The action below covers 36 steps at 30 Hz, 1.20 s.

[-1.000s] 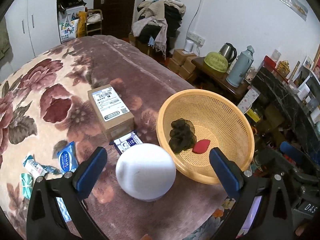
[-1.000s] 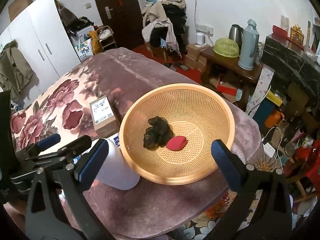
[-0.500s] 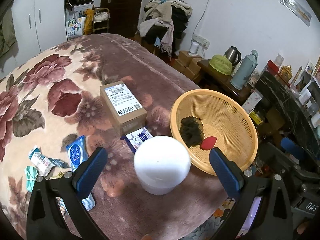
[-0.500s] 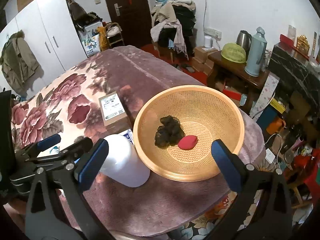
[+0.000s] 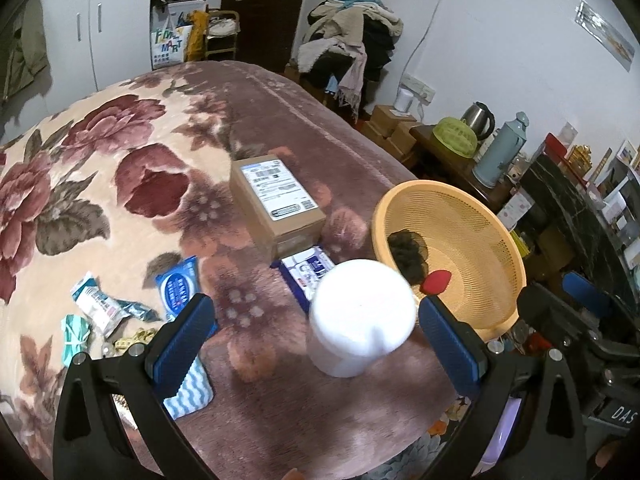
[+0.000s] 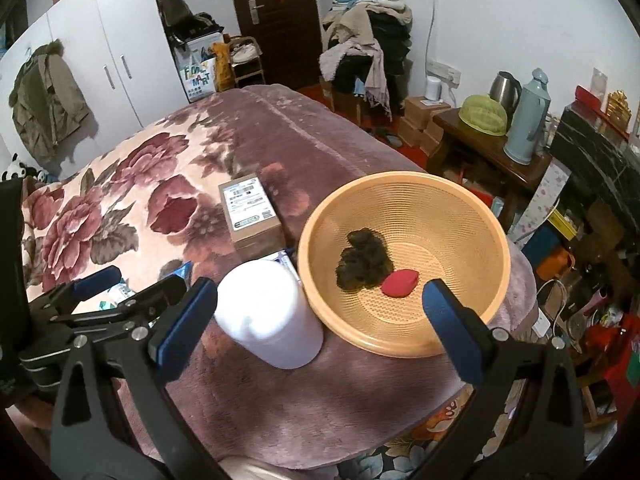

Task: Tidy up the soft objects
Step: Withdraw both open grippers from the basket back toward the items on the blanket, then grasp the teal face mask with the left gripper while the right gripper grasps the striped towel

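Observation:
An orange mesh basket (image 6: 472, 208) stands at the bed's right edge and holds a dark fuzzy clump (image 6: 362, 258) and a small red soft piece (image 6: 400, 283); it also shows in the left wrist view (image 5: 500, 236). A blue-white striped cloth (image 5: 188, 388) lies under my left gripper's left finger. Small soft packets (image 5: 178, 288) and a teal item (image 5: 74, 334) lie at the left. My left gripper (image 5: 316, 334) is open and empty above the blanket. My right gripper (image 6: 320, 320) is open and empty, near the basket.
A white cylindrical container (image 5: 360, 316) stands beside the basket, also in the right wrist view (image 6: 272, 312). A cardboard box (image 5: 276, 200) and a blue-white wipes pack (image 5: 308, 270) lie behind it. The floral blanket (image 5: 100, 160) covers the bed. Furniture crowds the right side.
Both grippers have pulled back and up from the basket and swung left; more of the blanket and the packets at the left now show. Both stay open.

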Each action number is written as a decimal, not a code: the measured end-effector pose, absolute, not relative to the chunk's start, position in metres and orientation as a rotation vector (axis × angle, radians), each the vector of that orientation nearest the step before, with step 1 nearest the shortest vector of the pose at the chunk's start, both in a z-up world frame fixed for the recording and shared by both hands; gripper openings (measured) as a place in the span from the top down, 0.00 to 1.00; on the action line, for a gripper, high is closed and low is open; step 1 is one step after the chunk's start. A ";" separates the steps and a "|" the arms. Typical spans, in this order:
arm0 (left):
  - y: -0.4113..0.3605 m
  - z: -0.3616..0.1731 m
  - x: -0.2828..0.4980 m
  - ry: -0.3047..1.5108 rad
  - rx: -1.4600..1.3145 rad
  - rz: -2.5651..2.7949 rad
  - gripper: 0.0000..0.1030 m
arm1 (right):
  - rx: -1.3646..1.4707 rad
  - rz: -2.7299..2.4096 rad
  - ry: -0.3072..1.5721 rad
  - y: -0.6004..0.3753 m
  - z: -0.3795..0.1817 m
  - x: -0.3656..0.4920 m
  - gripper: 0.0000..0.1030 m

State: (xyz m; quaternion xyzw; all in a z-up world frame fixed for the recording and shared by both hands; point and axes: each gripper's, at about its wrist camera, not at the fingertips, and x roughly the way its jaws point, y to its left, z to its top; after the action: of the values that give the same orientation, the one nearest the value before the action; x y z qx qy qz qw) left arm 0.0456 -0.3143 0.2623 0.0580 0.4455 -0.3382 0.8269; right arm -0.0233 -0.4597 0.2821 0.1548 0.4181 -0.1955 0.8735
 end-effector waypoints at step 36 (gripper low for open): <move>-0.167 0.226 0.083 0.996 0.033 -0.530 0.01 | 0.223 -0.226 0.945 -0.348 0.263 0.020 0.00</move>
State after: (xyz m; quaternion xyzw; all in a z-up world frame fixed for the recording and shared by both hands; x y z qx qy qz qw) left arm 0.0830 -0.1674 0.2261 0.0155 0.4719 -0.2512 0.8450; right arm 0.0204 -0.3481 0.2627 0.1071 0.4533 -0.1086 0.8782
